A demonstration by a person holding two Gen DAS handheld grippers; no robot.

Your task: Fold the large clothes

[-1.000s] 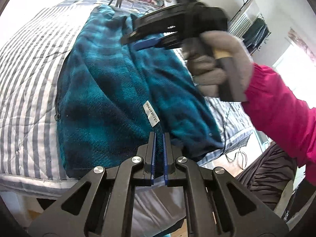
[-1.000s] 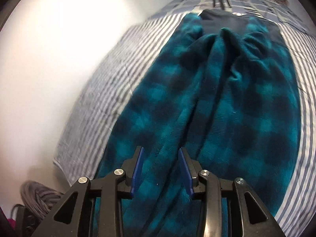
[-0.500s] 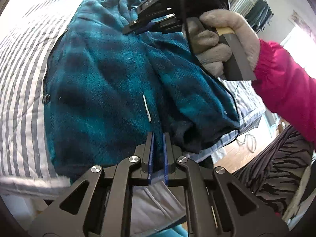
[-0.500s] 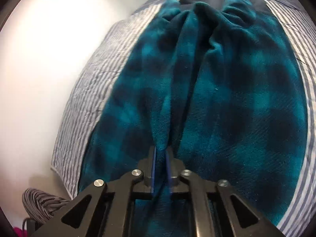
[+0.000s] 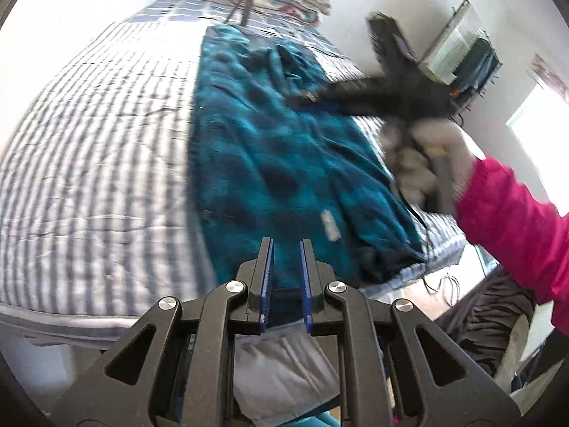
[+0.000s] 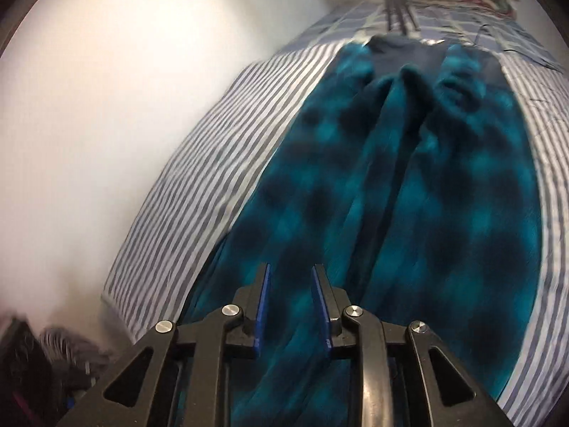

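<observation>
In the left wrist view, a teal and dark blue checked fleece garment [image 5: 277,163] lies lengthwise on a bed under a grey and white striped quilt [image 5: 96,149], its near end at the bed's near edge and its right side close to the right edge. The left gripper [image 5: 286,249] hovers over that near end; its jaws have just been opening, a narrow gap shows between the blue pads, and they pinch no cloth. Farther along, a gloved hand [image 5: 426,163] with a pink sleeve [image 5: 515,220] holds the blurred right gripper [image 5: 306,98] above the garment. In the right wrist view, the garment fills the middle of the quilt [image 6: 213,178], with long folds running toward the far end. The right gripper [image 6: 290,277] sits just above the fleece; its jaws have just been opening and stand parted, gripping nothing.
</observation>
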